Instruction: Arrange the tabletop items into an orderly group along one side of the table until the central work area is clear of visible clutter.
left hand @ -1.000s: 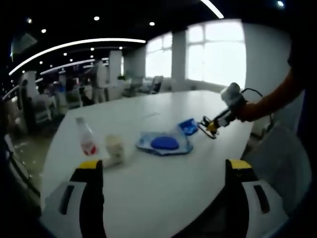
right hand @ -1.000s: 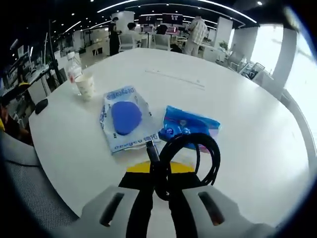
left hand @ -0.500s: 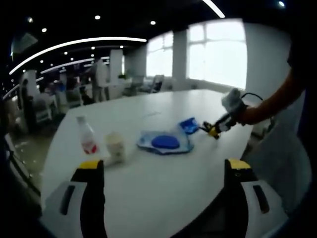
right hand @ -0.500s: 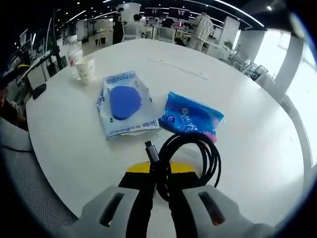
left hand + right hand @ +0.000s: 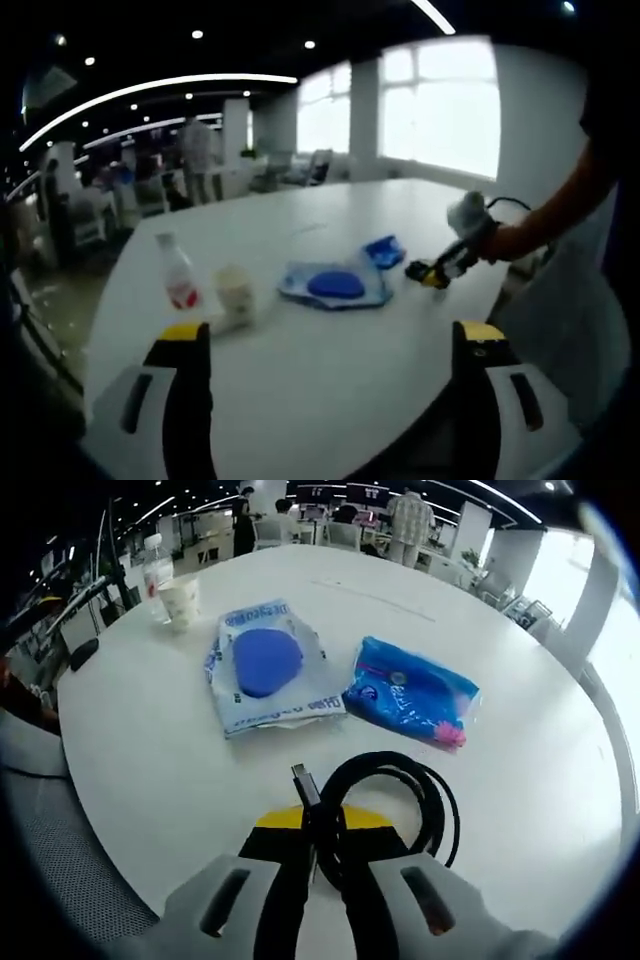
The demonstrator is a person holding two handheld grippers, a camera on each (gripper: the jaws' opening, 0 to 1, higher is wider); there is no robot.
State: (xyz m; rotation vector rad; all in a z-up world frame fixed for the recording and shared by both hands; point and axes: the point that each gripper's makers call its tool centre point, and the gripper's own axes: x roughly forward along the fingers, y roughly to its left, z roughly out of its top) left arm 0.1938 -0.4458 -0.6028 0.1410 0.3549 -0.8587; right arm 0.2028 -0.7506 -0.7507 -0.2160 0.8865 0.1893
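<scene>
Right tongs [image 5: 325, 855], jaws clamped on a coiled black cable [image 5: 395, 800], low over the white bench [image 5: 150, 760]. Blue-disc packet [image 5: 268, 665] at 11 o'clock of the coil, blue pouch [image 5: 412, 692] at 1 o'clock. Cup [image 5: 180, 600] and bottle [image 5: 153, 568] touching, far 10 o'clock edge. Left tongs [image 5: 325, 350] wide apart, nothing between.

At twelve o'clock in the right gripper view, a standing person in a checked shirt [image 5: 412, 518] faces away among desks and office chairs [image 5: 342, 534]. A white pillar [image 5: 610, 580] rises at two o'clock beside bright windows. In the left gripper view, large windows [image 5: 440, 105] glow at one o'clock, curved ceiling light strips [image 5: 150, 92] sweep at eleven o'clock, and a grey mesh chair back [image 5: 565, 330] sits at four o'clock.
</scene>
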